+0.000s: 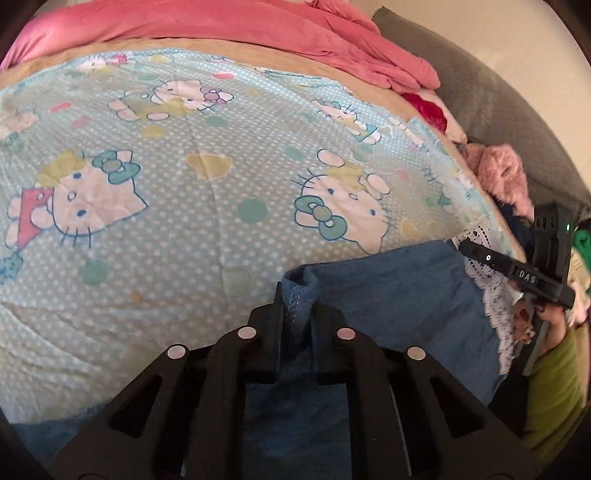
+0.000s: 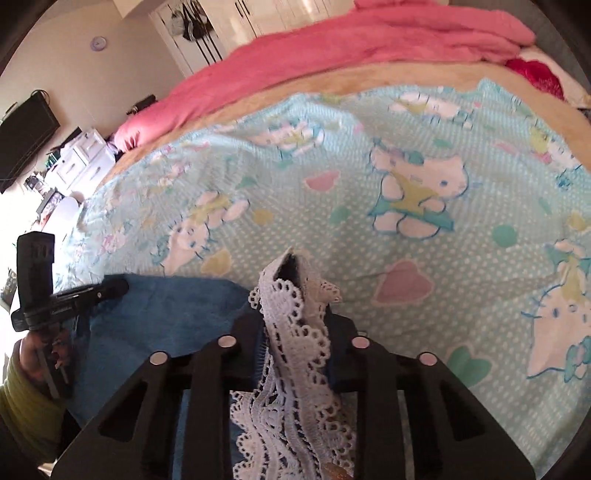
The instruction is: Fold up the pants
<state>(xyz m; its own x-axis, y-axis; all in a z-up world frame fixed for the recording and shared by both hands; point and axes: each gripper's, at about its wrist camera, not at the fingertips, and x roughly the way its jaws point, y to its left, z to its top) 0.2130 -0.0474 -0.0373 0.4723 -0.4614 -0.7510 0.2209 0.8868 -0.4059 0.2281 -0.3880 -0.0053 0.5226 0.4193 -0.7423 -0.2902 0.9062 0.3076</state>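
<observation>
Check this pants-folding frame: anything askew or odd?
Nothing stands out. Left gripper pinches the blue pants' stitched hem; right gripper pinches their white lace trim on the cartoon-cat bedspread.

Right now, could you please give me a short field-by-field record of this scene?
surface: bed sheet, cartoon cat print
garment: blue pants with white lace trim, lying on the sheet
left gripper: shut on a stitched blue edge
right gripper: shut on the lace trim
background: pink blanket at the far side

Blue lace-trimmed pants (image 1: 399, 288) on bedsheet (image 1: 184, 166)
</observation>
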